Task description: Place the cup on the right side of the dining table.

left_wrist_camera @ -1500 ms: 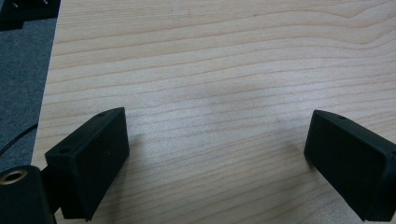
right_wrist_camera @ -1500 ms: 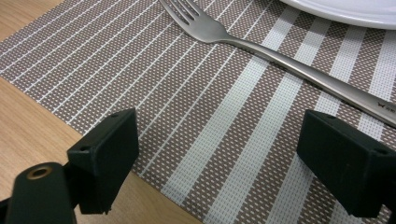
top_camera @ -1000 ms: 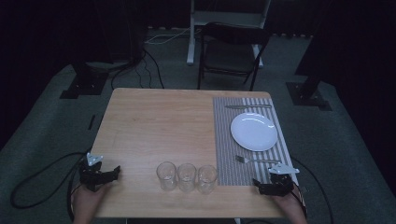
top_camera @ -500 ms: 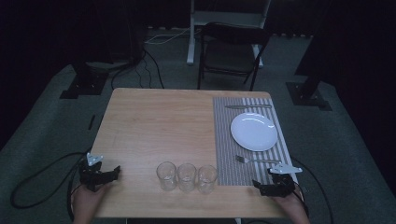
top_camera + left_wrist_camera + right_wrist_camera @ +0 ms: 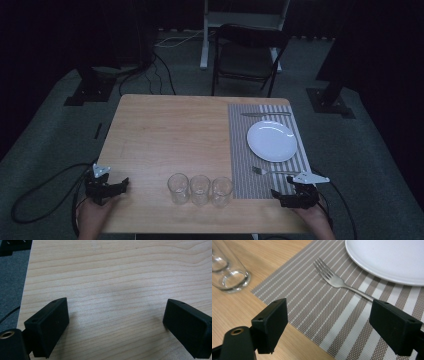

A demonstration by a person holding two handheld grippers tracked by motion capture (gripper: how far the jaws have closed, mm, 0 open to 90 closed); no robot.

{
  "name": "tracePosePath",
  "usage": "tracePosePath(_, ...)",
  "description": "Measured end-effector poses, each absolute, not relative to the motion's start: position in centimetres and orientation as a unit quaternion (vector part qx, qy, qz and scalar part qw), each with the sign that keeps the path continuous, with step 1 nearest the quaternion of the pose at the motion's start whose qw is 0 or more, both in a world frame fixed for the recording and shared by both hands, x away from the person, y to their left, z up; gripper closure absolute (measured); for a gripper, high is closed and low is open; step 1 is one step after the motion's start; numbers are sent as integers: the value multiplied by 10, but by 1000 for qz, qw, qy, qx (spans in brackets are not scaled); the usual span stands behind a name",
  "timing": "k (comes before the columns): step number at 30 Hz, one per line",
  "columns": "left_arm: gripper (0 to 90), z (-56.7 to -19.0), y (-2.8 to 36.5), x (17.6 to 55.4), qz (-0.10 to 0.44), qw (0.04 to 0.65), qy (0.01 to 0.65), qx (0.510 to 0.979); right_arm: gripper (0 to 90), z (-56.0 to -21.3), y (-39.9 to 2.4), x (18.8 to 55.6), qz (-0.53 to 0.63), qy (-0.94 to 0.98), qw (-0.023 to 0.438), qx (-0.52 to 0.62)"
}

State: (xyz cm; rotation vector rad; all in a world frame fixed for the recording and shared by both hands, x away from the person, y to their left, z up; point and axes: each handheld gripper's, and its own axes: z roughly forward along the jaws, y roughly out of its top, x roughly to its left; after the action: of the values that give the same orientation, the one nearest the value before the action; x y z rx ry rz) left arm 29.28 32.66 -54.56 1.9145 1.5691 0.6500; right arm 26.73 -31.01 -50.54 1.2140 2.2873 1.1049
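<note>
Both grippers rest at the table's [image 5: 165,130] near corners, jaws wide apart and empty, likely parked before any reach. The left gripper [image 5: 120,185] faces bare wood. The right gripper [image 5: 328,325] looks at the fork [image 5: 337,280] on the mat [image 5: 240,150] near the plate's [image 5: 272,141] near rim. The fork lies along the near edge, tines toward the three glasses [image 5: 200,189].

Table [image 5: 165,135] stood in front of a chair [image 5: 247,55]. Placemat [image 5: 240,150] covered its right part. On the mat: plate [image 5: 272,141] in the middle, knife [image 5: 265,114] behind it at the far edge, fork [image 5: 272,171] in front of it. Three glasses [image 5: 200,189] stood in a row near the front edge, just left of the mat. Left gripper [image 5: 121,184] sat at front-left corner, right gripper [image 5: 276,194] at front-right, on the mat's near end.
</note>
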Motion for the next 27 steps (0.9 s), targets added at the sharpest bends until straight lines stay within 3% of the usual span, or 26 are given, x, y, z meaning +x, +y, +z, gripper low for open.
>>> tracePosePath(27,70,-546,327,293,243,287,587,716,150,-457,-277,266,444,803,162,363)
